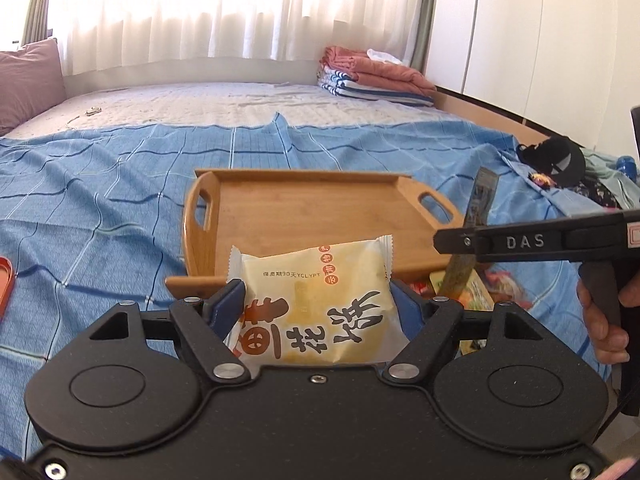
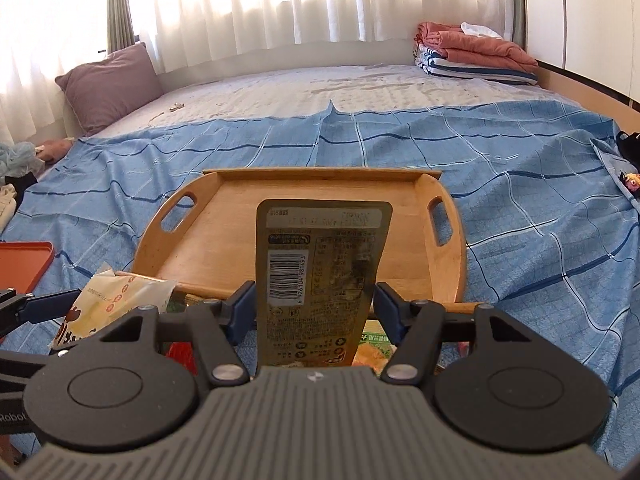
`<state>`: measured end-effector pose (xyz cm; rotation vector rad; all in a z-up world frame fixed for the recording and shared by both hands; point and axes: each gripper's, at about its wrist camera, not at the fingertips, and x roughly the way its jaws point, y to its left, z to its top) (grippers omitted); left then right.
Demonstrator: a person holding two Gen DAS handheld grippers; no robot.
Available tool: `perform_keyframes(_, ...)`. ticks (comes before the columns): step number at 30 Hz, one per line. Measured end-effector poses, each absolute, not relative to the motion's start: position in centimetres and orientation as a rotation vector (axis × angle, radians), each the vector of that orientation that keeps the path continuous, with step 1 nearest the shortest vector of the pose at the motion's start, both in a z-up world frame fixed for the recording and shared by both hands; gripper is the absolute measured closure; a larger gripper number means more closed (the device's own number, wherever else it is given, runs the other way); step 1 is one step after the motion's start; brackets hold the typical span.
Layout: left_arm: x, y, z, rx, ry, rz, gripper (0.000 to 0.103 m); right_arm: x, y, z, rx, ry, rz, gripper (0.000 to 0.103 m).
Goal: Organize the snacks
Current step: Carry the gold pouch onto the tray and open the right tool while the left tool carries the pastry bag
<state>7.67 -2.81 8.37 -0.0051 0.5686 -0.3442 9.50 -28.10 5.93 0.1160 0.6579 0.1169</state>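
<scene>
My left gripper [image 1: 316, 300] is shut on a yellow cake packet [image 1: 316, 304] with orange and black print, held just in front of the wooden tray [image 1: 304, 208]. Both blue pads press its sides. My right gripper [image 2: 316, 304] is shut on a dark olive snack pouch [image 2: 324, 264] that stands upright between the pads, barcode side facing the camera, in front of the same wooden tray [image 2: 224, 240]. In the left wrist view the right gripper's black finger [image 1: 520, 242] and the olive pouch [image 1: 476, 216] show at the right. In the right wrist view the yellow packet [image 2: 116, 304] shows at the lower left.
The tray lies on a blue checked sheet [image 1: 100, 200] over a bed. More snack packets [image 1: 472, 296] lie on the sheet near the tray's front right corner. An orange lid [image 2: 24, 264] lies at the left. Folded blankets [image 1: 372, 76] and a purple pillow [image 2: 108, 84] sit at the back.
</scene>
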Motion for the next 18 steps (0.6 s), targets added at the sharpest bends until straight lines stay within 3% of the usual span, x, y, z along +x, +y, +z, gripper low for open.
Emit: perform_keyframes(18, 18.9, -4.4, 11.5, -0.060, 0.654, -0.348, 0.027, 18.4, -33.0, 8.8, 0.210, 0.736, 0.082, 0.038)
